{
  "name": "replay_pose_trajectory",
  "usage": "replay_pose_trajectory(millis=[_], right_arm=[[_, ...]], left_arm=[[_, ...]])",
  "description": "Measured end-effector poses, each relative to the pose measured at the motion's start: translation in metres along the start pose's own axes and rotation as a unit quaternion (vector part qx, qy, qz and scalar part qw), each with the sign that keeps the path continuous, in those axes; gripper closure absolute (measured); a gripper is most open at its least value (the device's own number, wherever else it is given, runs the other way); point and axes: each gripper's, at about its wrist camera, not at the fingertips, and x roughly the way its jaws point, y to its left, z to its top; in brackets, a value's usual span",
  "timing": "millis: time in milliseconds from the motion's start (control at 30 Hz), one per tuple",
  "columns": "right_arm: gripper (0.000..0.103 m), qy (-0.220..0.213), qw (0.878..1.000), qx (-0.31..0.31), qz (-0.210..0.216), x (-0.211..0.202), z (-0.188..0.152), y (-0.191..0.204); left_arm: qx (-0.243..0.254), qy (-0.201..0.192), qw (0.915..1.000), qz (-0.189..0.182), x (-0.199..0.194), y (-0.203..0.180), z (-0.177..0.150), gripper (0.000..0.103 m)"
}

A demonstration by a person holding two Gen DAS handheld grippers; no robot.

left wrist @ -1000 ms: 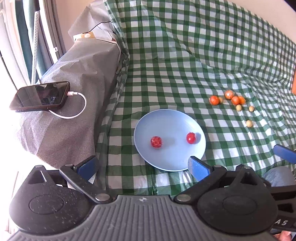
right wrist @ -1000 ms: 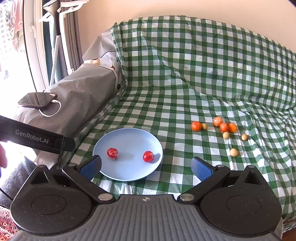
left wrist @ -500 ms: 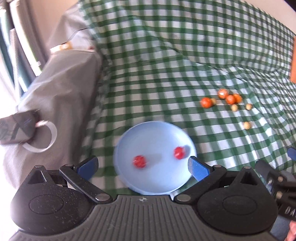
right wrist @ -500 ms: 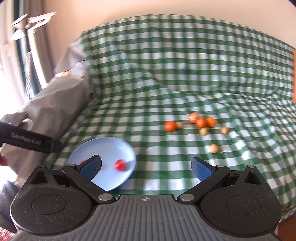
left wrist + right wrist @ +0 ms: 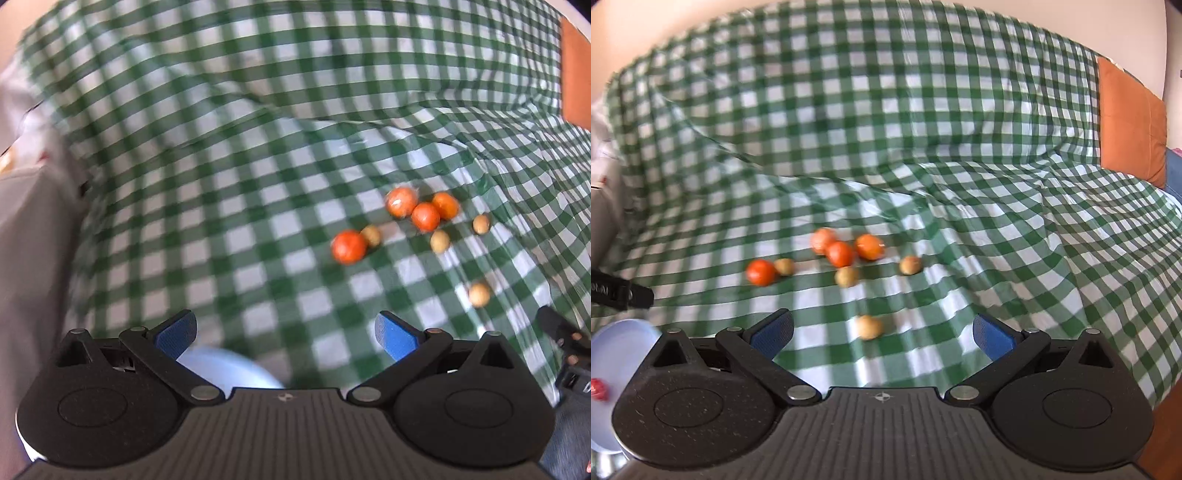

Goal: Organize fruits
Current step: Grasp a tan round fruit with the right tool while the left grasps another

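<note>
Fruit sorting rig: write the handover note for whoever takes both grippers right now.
Left gripper: open, empty, aimed at the loose fruit.
Right gripper: open, empty, its nearest fruit the lone tan fruit.
On the green checked cloth: four orange fruits, three clustered and one apart, plus four small tan fruits among them.
Blue plate lies at the right view's left edge, one red fruit showing on it; frames are blurred.
Done: red fruit plated, as far as visible.
Left: all orange and tan fruits, none yet gripped.
</note>
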Motion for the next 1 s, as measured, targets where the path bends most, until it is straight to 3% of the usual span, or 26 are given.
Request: replay_pose_trajectory(millis=[133,367,467,533,567,633,667,700,733,867,1000], right_arm=[[0.001,0.029,1.0,0.006,0.003,0.05,0.006,-0.012],[0.001,0.065,0.998,-0.002,0.016,0.118,-0.007,0.0],[0.001,0.077,0.997,0.0,0.014,0.135,-0.013,0.005],[0.004,0.082,0.996,-0.001,0.015,0.14,-0.018,0.006],[0.007,0.086,0.996,-0.002,0.015,0.141,-0.021,0.006],[0.015,0.083,0.996,-0.013,0.007,0.141,-0.029,0.008],[0.034,0.071,0.997,-0.018,0.009,0.138,-0.031,0.009],[0.063,0.062,0.998,-0.024,0.017,0.135,-0.031,0.011],[0.074,0.057,0.998,-0.031,0.021,0.134,-0.03,0.013],[0.073,0.048,0.999,-0.021,0.004,0.133,-0.024,0.009],[0.073,0.016,1.0,-0.012,-0.003,0.099,-0.009,0.0]], left_arm=[[0.07,-0.005,0.9969,-0.037,0.045,-0.026,0.038,0.0],[0.142,0.05,0.9847,-0.087,0.132,-0.06,0.084,0.001],[0.174,0.074,0.9775,-0.094,0.158,-0.071,0.09,0.015],[0.191,0.089,0.9717,-0.106,0.169,-0.075,0.09,0.035],[0.199,0.093,0.9694,-0.109,0.173,-0.077,0.089,0.044],[0.21,0.098,0.9647,-0.125,0.175,-0.079,0.087,0.071],[0.213,0.095,0.9636,-0.13,0.172,-0.079,0.087,0.075],[0.216,0.093,0.9635,-0.129,0.17,-0.079,0.087,0.075],[0.214,0.086,0.9647,-0.126,0.166,-0.078,0.087,0.075],[0.177,0.064,0.9753,-0.116,0.14,-0.06,0.096,0.075],[0.107,0.026,0.9885,-0.104,0.08,-0.02,0.1,0.075]])
